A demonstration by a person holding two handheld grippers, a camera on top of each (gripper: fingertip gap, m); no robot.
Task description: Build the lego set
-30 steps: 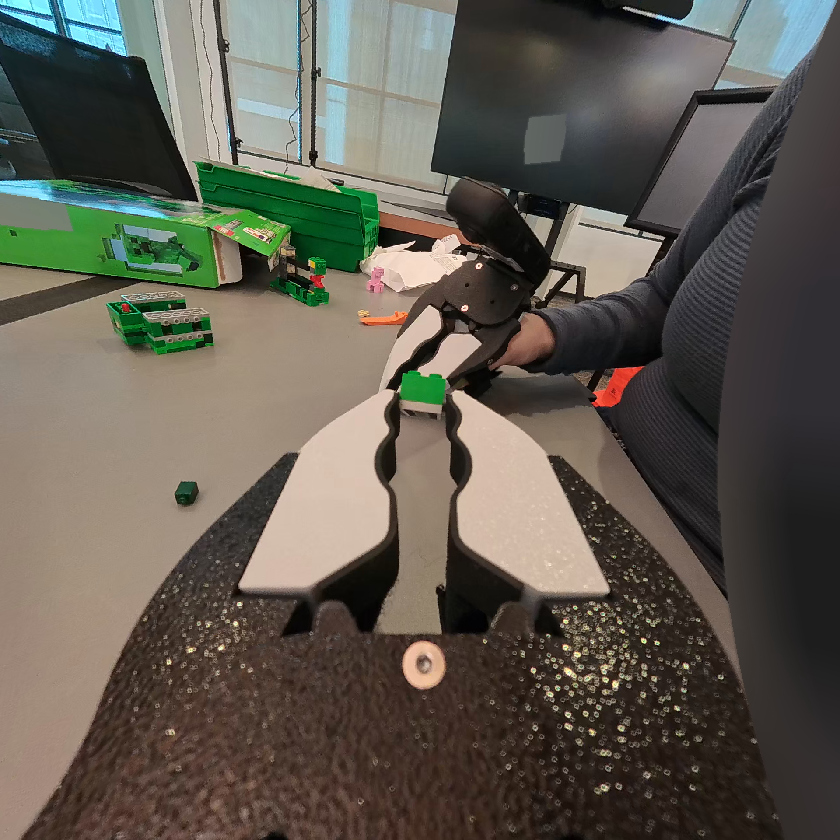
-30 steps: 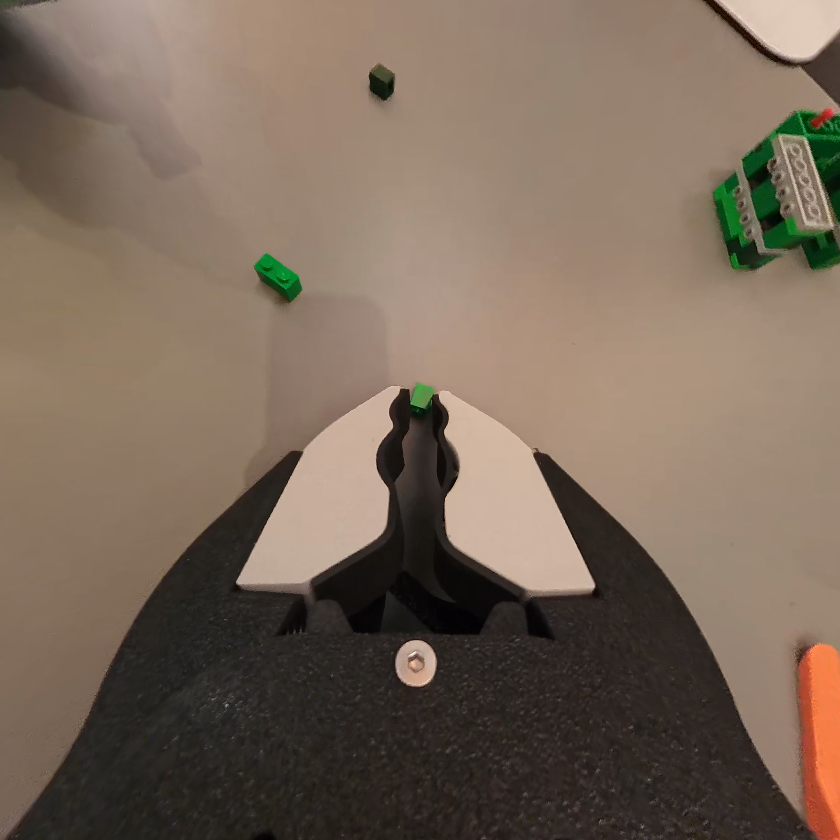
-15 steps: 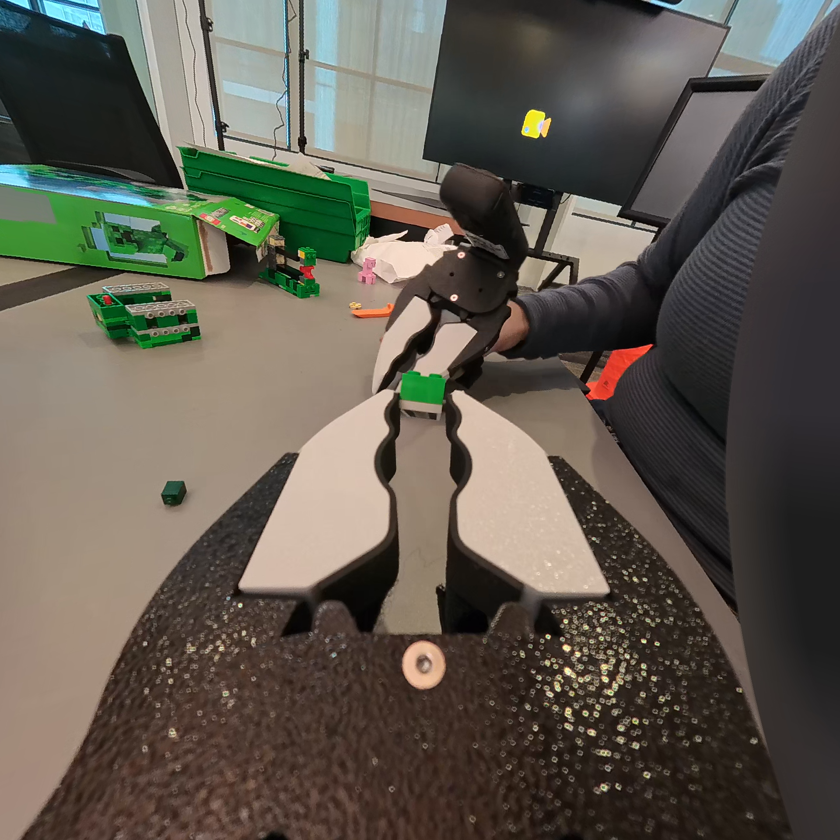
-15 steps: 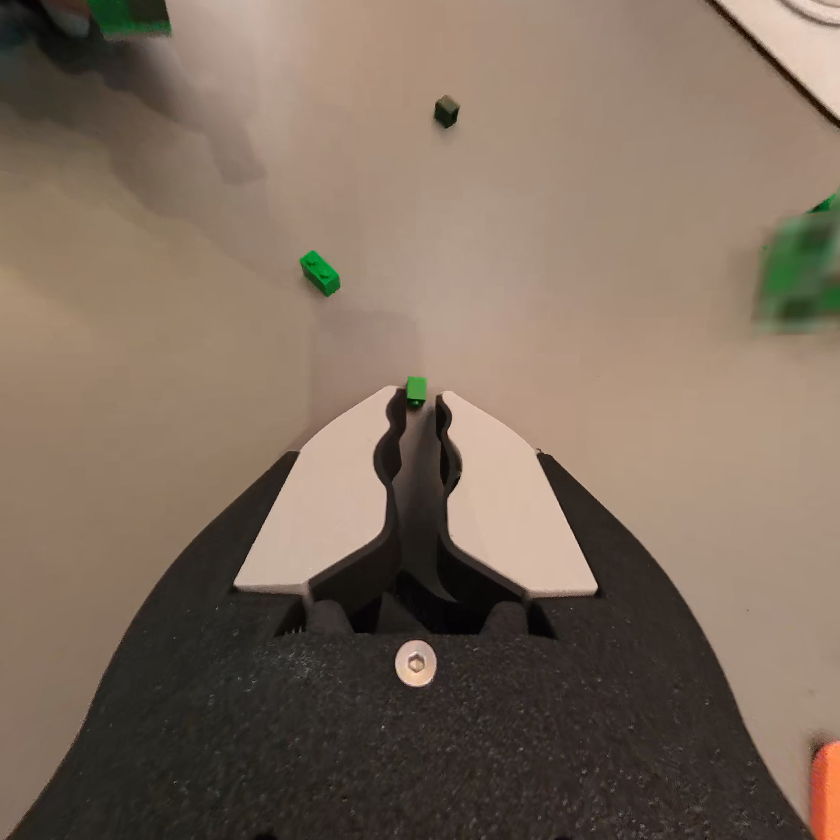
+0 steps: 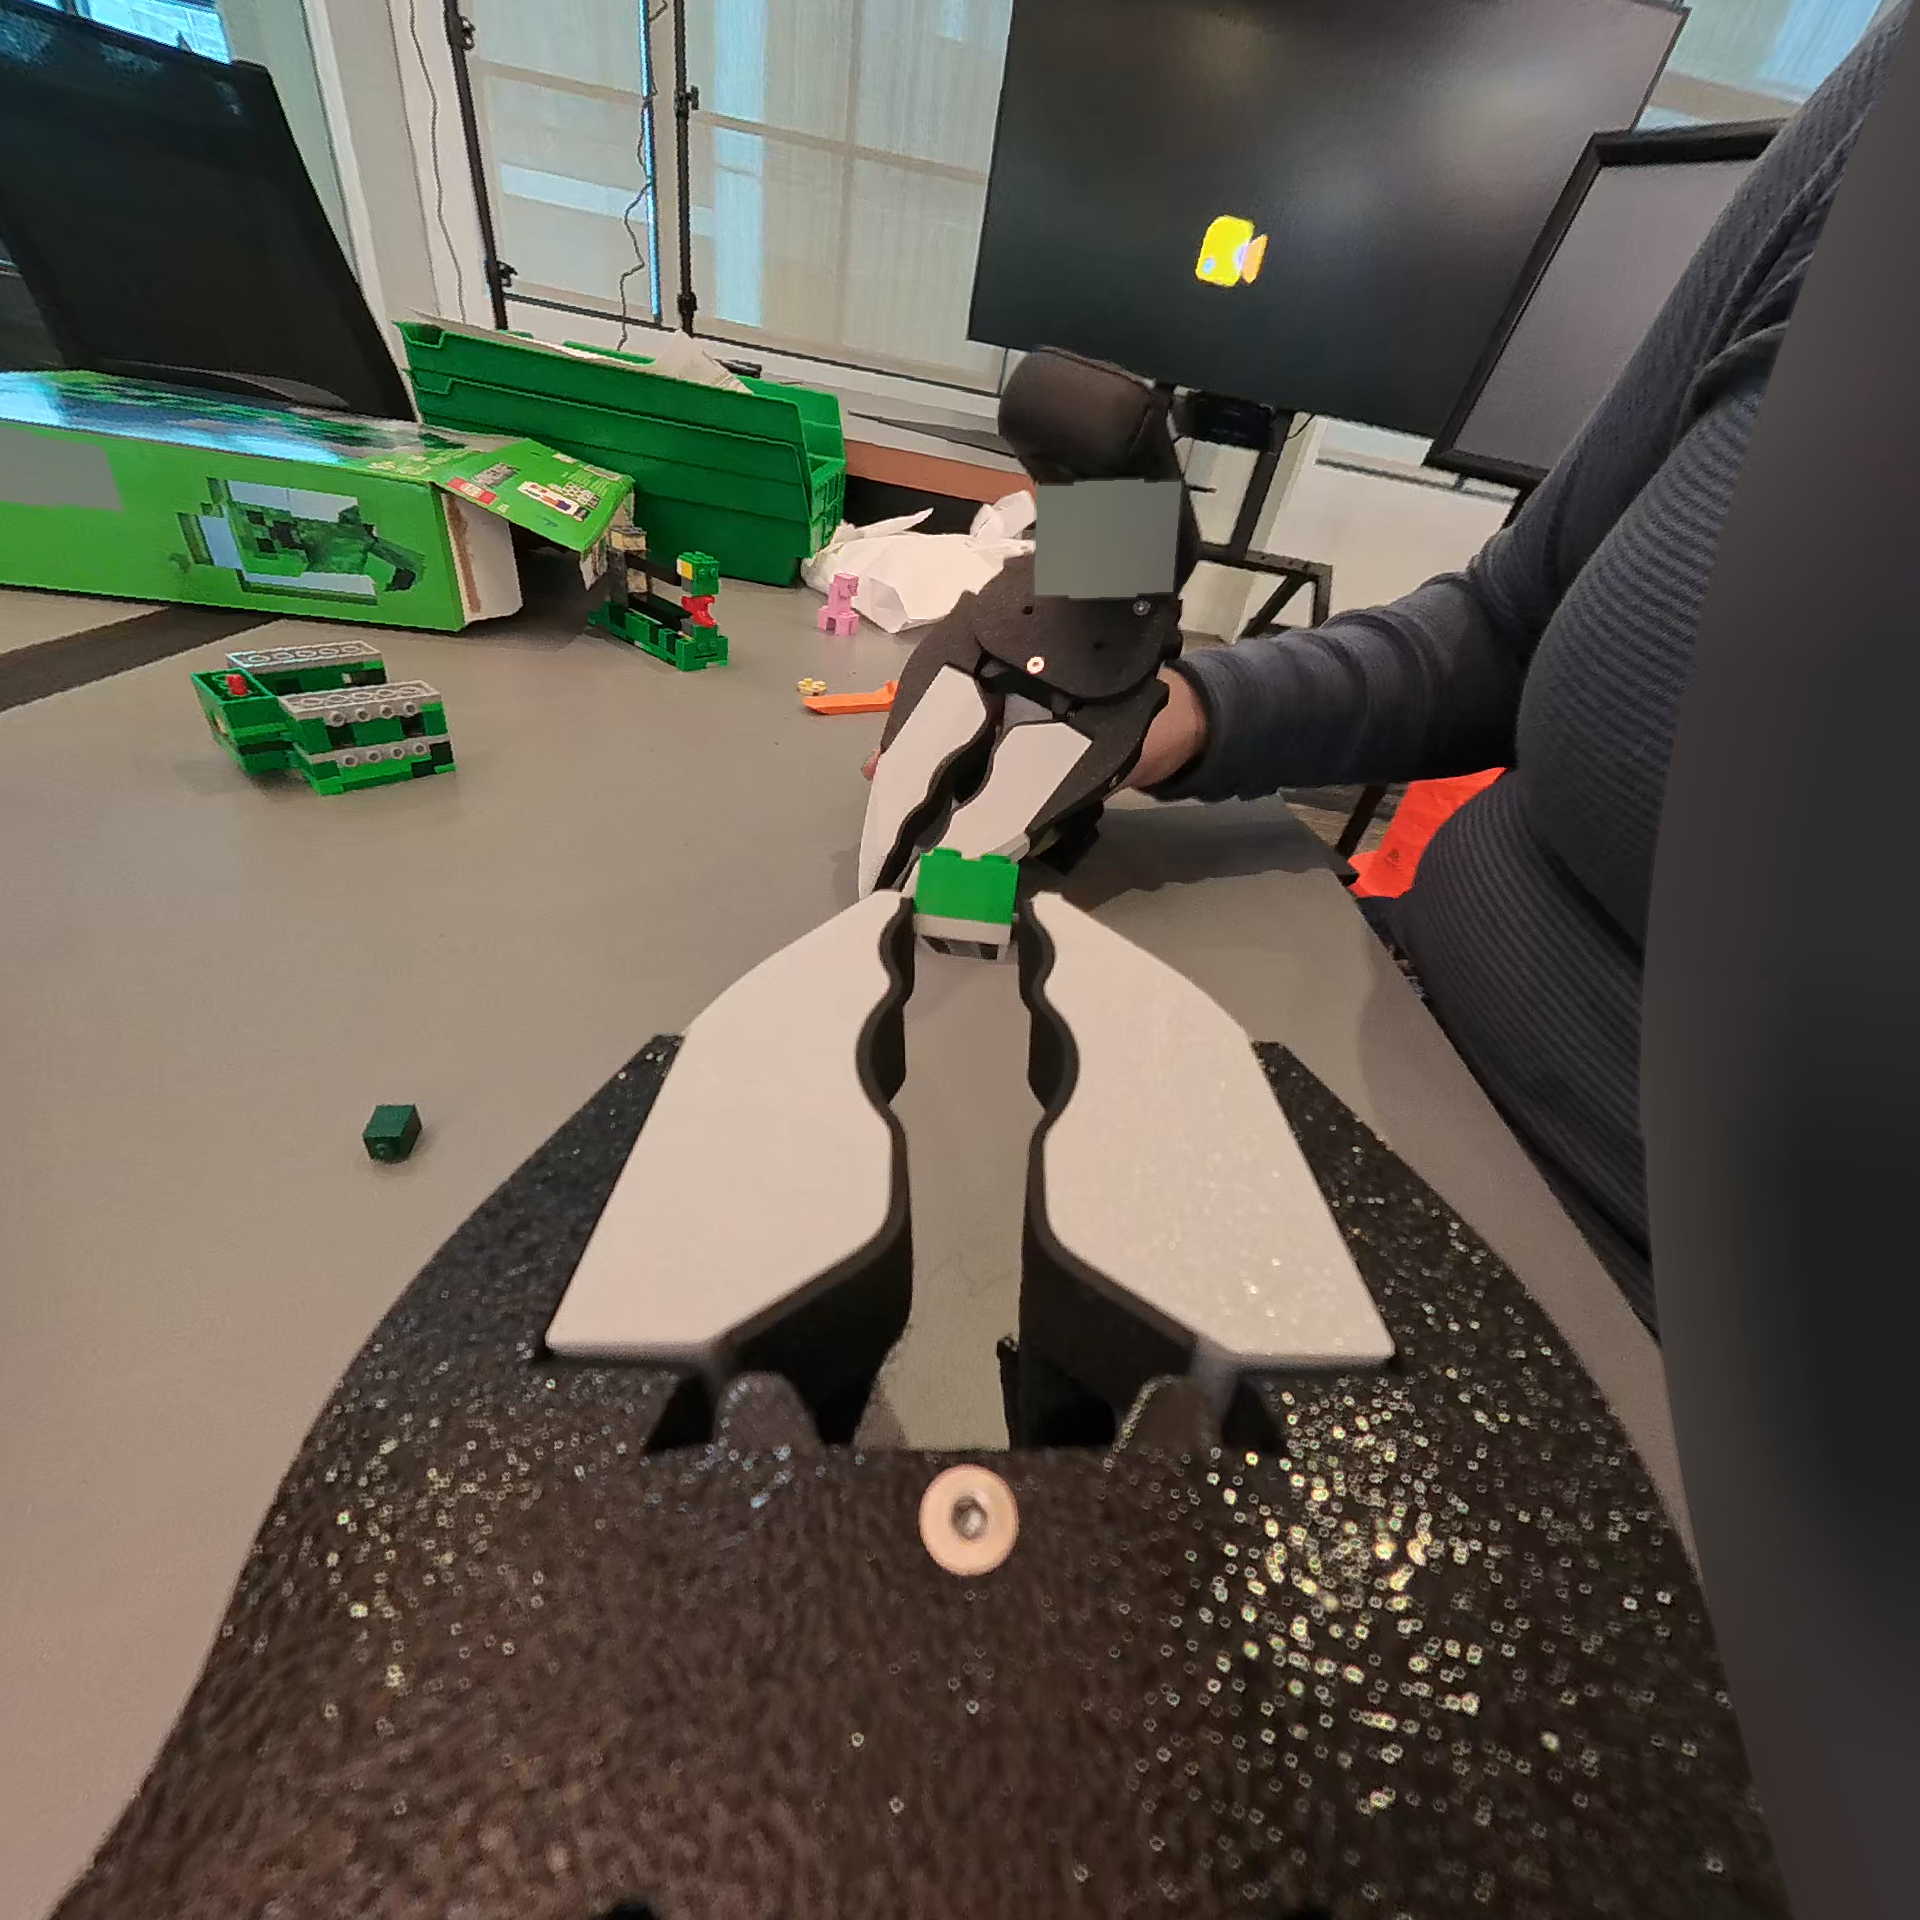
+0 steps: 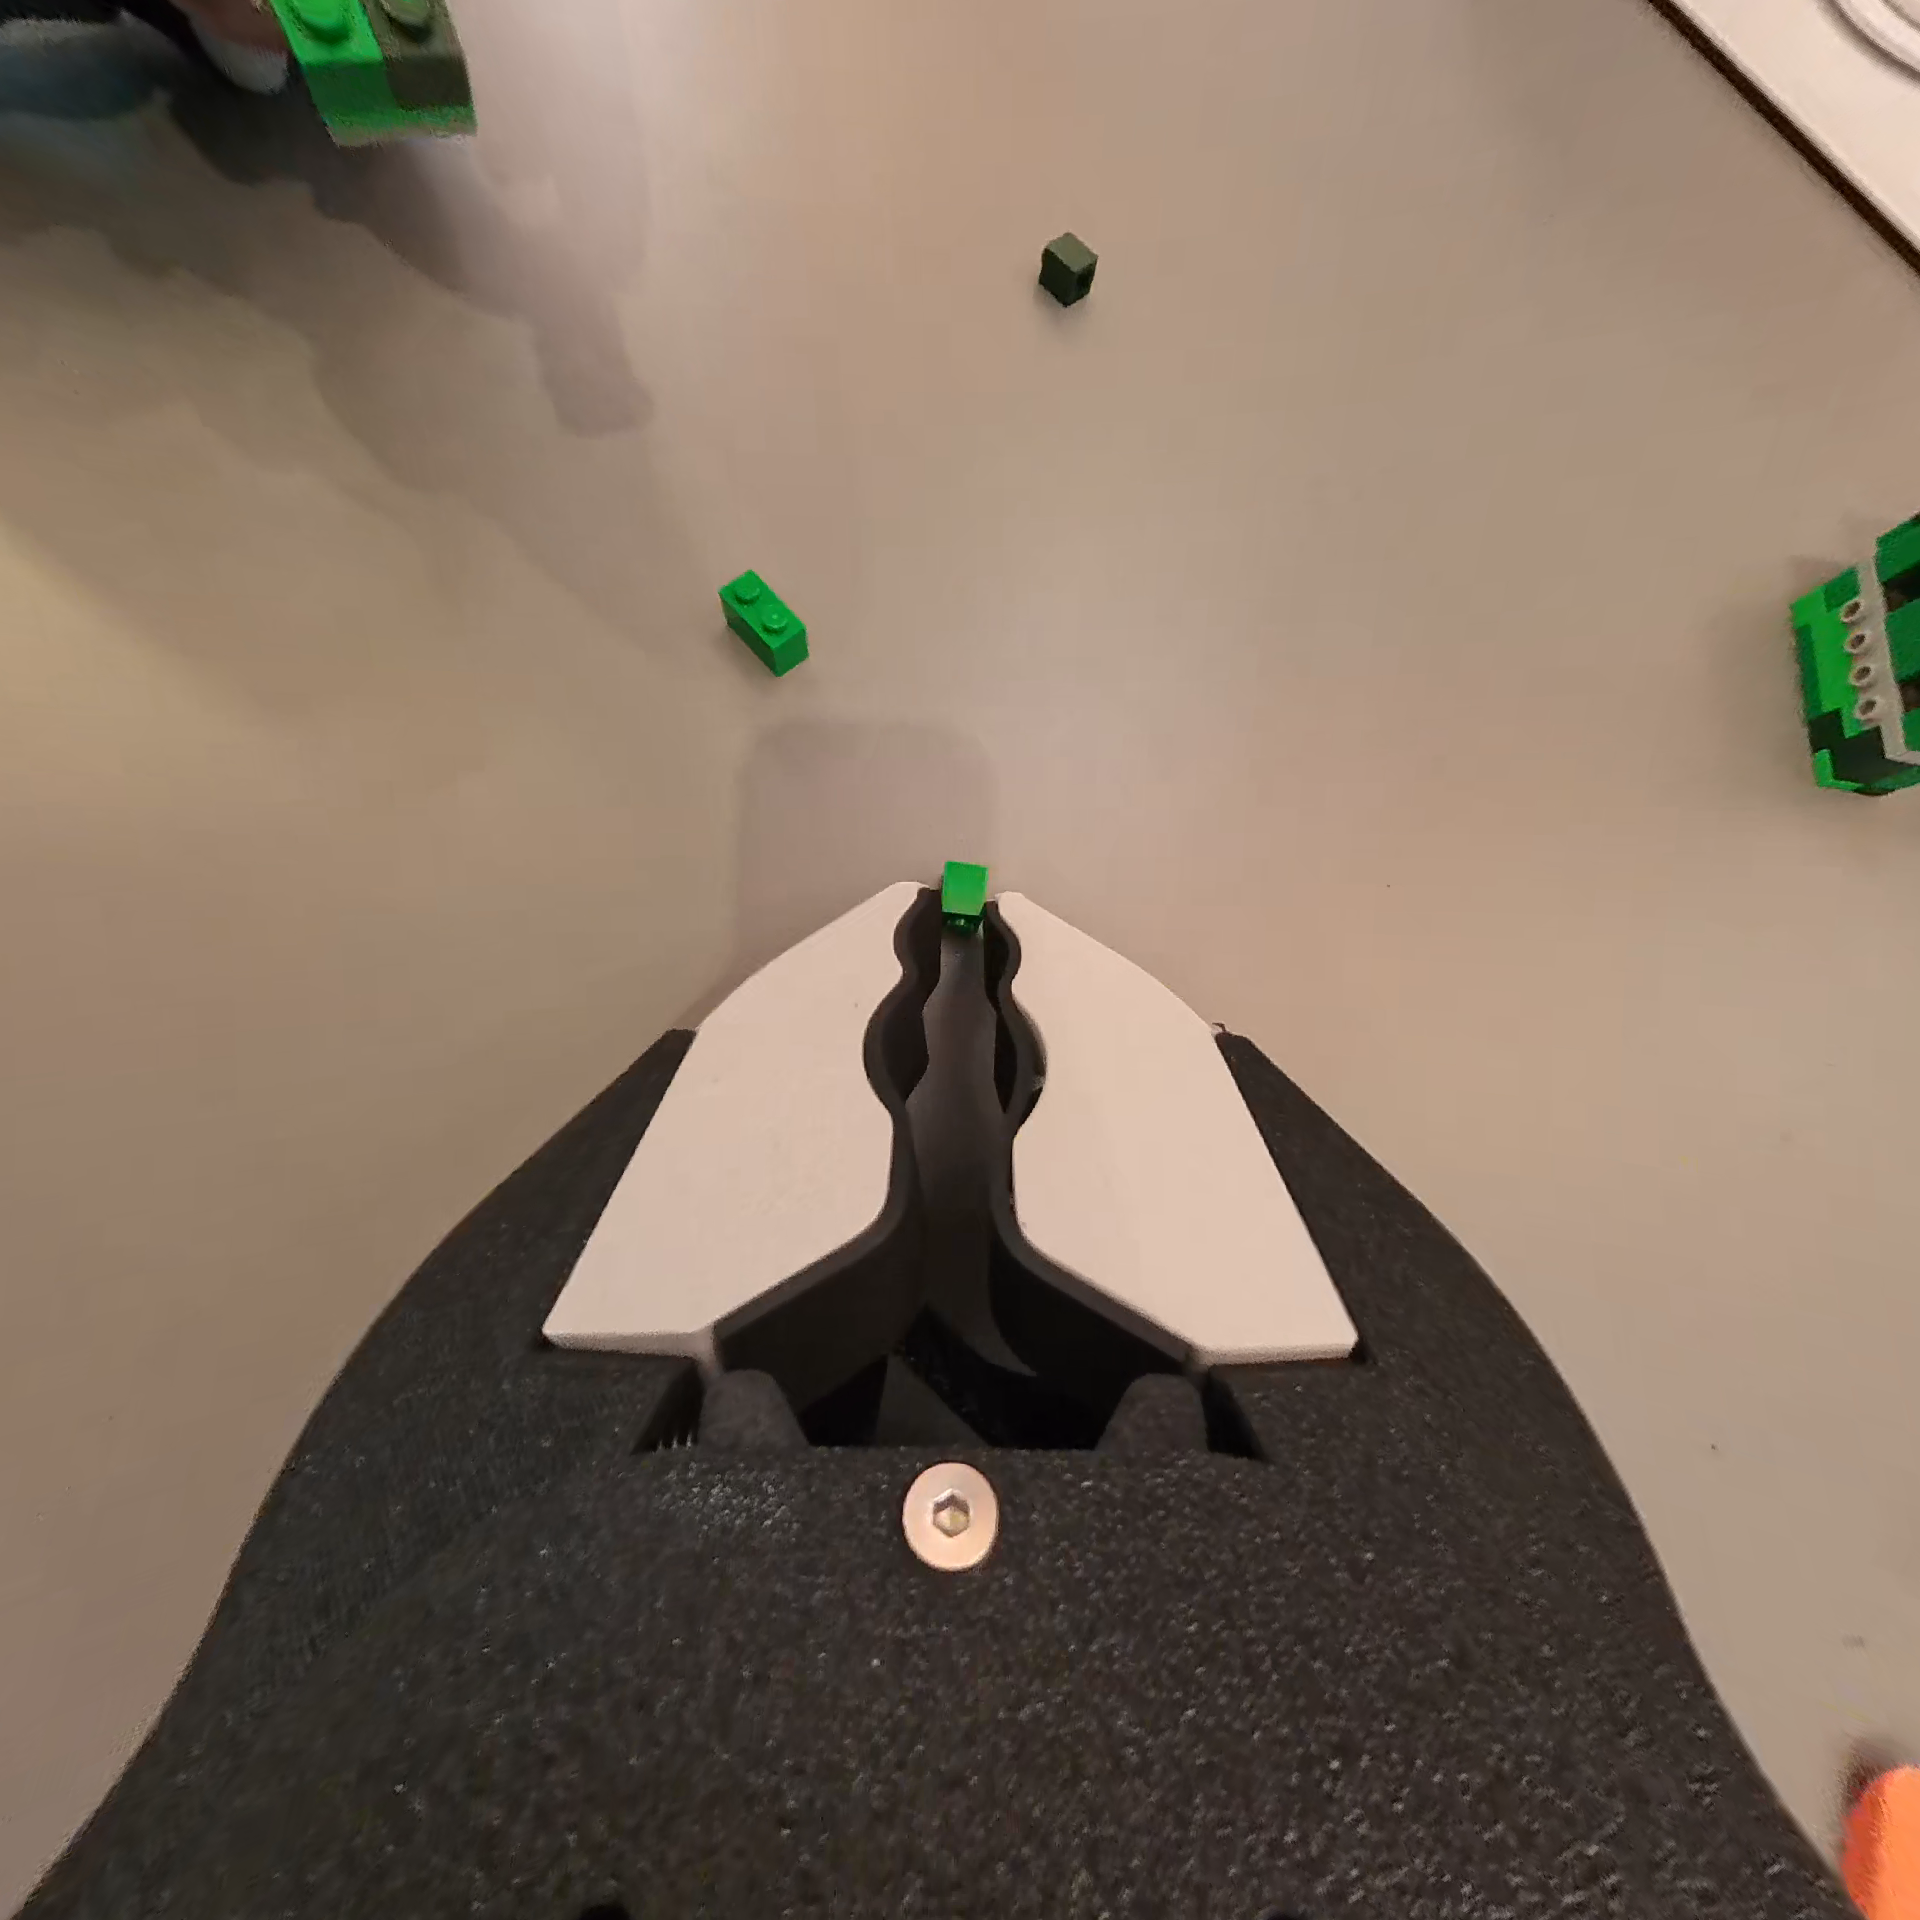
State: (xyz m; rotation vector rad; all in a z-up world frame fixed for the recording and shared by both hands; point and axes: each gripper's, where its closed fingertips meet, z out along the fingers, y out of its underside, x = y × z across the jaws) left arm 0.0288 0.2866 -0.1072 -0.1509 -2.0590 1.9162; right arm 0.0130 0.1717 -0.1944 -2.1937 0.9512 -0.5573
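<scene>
Table (image 6: 1351,623) open ahead | R tool (image 6: 964,902) grips 1 green stud (image 6: 962,891) | L tool (image 5: 964,920) grips stack (image 5: 964,902)

desk (image 5: 540,935): grey, flat
near left: dark green cube (image 5: 392,1130)
far left: green block build (image 5: 332,717), green box (image 5: 239,530)
far middle: orange tool (image 5: 847,699), pink figure (image 5: 840,605)
right view: green two-stud brick (image 6: 764,623)

Matt grey table (image 5: 540,935), smooth, faintly reflective beside the glossy plastic green two-stud brick (image 6: 764,623). Rough, grainy black body on the left gripper (image 5: 961,920), speckled with glints, its finger plates (image 5: 758,1143) pale, smooth and matt; shiny metal screw (image 5: 968,1519) behind them. Glossy plastic on the green-and-grey brick stack (image 5: 964,906) pinched at the tips. Printed cardboard on the green box (image 5: 239,520) far across the table; crumpled white paper (image 5: 914,582) right of it.
</scene>
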